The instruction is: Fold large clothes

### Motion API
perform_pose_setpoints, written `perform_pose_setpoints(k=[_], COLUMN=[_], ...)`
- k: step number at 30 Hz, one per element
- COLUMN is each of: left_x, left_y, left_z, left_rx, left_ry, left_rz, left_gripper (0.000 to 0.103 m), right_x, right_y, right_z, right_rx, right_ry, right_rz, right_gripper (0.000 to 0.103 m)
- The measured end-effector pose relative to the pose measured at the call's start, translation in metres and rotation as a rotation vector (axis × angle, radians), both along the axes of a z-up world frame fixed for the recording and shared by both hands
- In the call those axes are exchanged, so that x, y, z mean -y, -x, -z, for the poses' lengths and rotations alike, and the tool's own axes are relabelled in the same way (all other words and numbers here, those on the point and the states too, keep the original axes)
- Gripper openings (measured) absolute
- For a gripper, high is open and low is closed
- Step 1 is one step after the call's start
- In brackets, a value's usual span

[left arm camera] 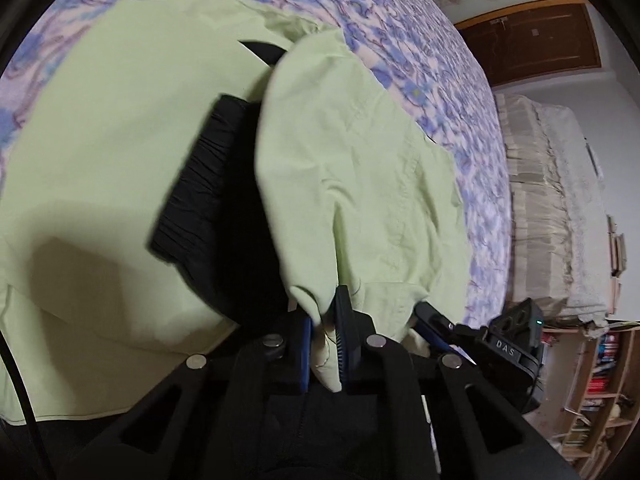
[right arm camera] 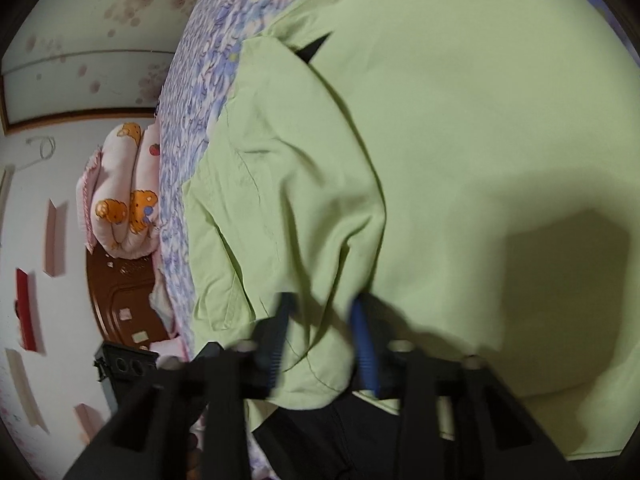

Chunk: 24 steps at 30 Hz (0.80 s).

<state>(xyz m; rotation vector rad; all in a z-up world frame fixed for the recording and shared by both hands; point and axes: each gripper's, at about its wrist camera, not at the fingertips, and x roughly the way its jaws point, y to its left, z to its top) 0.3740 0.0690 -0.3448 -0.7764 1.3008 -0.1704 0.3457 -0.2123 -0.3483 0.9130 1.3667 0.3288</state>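
Observation:
A large light green garment point(left arm camera: 100, 160) with a black lining point(left arm camera: 208, 184) lies spread on a bed with a blue floral sheet point(left arm camera: 400, 20). My left gripper point(left arm camera: 324, 320) is shut on a bunched edge of the green garment, holding a flap point(left arm camera: 360, 160) lifted over the black lining. In the right wrist view the green garment point(right arm camera: 460, 120) fills the frame; my right gripper point(right arm camera: 324, 320) has a fold of it point(right arm camera: 316, 360) between its blue-padded fingers, which stand fairly wide apart. The right gripper also shows in the left wrist view point(left arm camera: 516, 344).
The floral sheet point(right arm camera: 192, 120) shows to the left. A rolled pink quilt point(right arm camera: 120, 188) and a brown headboard point(right arm camera: 124, 300) lie beyond. A cloth-covered piece of furniture point(left arm camera: 552, 200), a bookshelf point(left arm camera: 600, 380) and a brown door point(left arm camera: 532, 40) stand to the right.

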Motion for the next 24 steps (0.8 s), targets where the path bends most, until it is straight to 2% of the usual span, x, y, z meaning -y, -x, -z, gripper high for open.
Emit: perform_pose_setpoints(k=[2,4,6,8,15,18,21,22,24], left_x=[-0.007,-0.016,-0.022,-0.019,0.001,0.005,0.006,0.008,0.01], left_y=[0.001,0.003,0.005,0.006,0.009,0.009,0.007,0.006,0.005], left_z=[-0.001,0.003,0.014,0.02,0.033,0.037,0.038,0.035,0.028], left_rx=[-0.01,-0.024,-0.055,-0.064,-0.08,-0.083,-0.093,-0.096,-0.091], left_ry=[-0.055,-0.069,-0.025,-0.032,0.016,-0.009,-0.049,-0.081,-0.138], left_rz=[-0.006,-0.045,-0.054,-0.042,-0.018,-0.01,0.0,0.014,0.052], left_gripper=[0.007,0.007,0.007,0.007,0.008,0.008,0.014,0.019,0.023], right_x=[-0.008,-0.017,-0.024,-0.026,-0.009,-0.005,-0.014,-0.02,-0.028], right_y=[0.0,0.004,0.006,0.009,0.009,0.007,0.006,0.005,0.005], right_z=[-0.002,-0.004,-0.005,-0.006,-0.008,-0.007,-0.009,-0.012,-0.021], right_rx=[0.007,0.011,0.018,0.024,0.017,0.012,0.036,0.044,0.069], right_ry=[0.0,0.002,0.05,0.11,0.18,0.212,0.294,0.322,0.378], right_rz=[-0.013,-0.035,-0.057,-0.066,-0.003,-0.009,-0.075,-0.092,-0.128], right_gripper=[0.005,0.005,0.004,0.003,0.002,0.002,0.002,0.003,0.005])
